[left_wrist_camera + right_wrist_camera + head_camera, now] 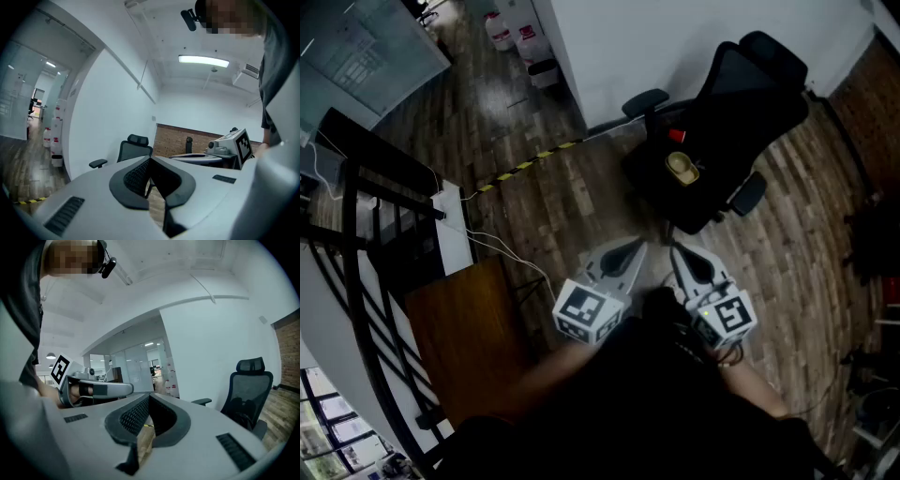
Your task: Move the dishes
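Dish (pixel 681 167): small, round and pale yellow; it sits on the seat of the black office chair (pixel 750 84), ahead of both claws and well apart from them.
Floor (pixel 572 197): dark wood planks, with a strip of yellow and black tape (pixel 523 168) lying across it toward the chair.
Wall (pixel 675 37): white, close behind the chair.
Chair: mesh back, headrest and two armrests; a small red thing (pixel 676 136) lies on the seat just beside the dish.
Surface (pixel 469 328): brown wood, at the person's left.
Left claw (pixel 636 247): held nearly level and pointed toward the chair; its jaws are pressed together tip to tip with nothing between them.
Right claw (pixel 675 251): just beside the left one and pointing the same way; its jaws are fully closed and hold nothing.
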A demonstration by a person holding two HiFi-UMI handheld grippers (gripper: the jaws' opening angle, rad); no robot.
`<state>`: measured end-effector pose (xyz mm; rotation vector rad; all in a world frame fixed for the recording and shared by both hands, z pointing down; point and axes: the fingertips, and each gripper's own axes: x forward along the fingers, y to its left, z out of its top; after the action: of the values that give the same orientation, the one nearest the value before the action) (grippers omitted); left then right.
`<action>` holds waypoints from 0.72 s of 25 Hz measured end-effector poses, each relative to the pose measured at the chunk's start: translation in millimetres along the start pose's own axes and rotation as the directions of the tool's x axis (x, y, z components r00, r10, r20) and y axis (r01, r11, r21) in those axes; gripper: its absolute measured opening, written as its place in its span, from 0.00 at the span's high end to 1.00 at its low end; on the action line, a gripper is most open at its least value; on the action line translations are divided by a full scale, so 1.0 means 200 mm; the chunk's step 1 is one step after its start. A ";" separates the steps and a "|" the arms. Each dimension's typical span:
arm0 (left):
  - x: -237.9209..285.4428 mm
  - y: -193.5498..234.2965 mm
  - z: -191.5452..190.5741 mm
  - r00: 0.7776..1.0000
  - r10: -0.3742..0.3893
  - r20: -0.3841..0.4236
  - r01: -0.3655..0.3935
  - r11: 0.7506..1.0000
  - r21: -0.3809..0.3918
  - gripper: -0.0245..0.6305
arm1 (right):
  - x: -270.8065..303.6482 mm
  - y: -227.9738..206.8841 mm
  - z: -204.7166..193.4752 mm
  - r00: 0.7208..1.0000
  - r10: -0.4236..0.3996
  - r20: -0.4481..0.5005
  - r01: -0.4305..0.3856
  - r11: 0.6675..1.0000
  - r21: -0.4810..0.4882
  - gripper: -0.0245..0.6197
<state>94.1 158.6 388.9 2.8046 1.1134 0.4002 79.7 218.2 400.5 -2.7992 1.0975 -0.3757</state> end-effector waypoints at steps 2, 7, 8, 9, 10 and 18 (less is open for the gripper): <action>0.03 0.00 -0.01 1.000 -0.002 0.004 0.002 1.000 -0.006 0.98 | 0.01 -0.03 -0.01 1.000 0.004 -0.002 -0.004 1.000 -0.002 0.95; 0.10 -0.02 -0.01 1.000 -0.009 0.000 0.009 1.000 -0.019 0.98 | -0.01 -0.11 0.00 1.000 -0.002 0.002 0.003 1.000 -0.009 0.95; 0.13 -0.02 -0.01 1.000 -0.009 -0.001 0.009 1.000 -0.019 0.98 | -0.01 -0.14 0.00 1.000 -0.005 0.004 0.005 1.000 -0.009 0.95; 0.16 -0.01 0.00 1.000 -0.008 -0.001 0.008 1.000 -0.019 0.98 | 0.00 -0.17 0.01 1.000 -0.006 0.005 0.006 1.000 -0.006 0.95; 0.18 -0.01 0.01 1.000 -0.008 -0.001 0.008 1.000 -0.019 0.98 | 0.00 -0.20 0.01 1.000 -0.005 0.005 0.005 1.000 0.000 0.95; 0.56 0.01 0.09 0.999 -0.031 -0.016 0.031 0.999 -0.035 0.98 | 0.06 -0.53 0.12 0.999 0.033 0.038 -0.034 0.999 0.038 0.95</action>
<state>177.8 234.3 394.5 2.7554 1.1405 0.4360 163.6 288.9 400.3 -2.7394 1.1161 -0.3362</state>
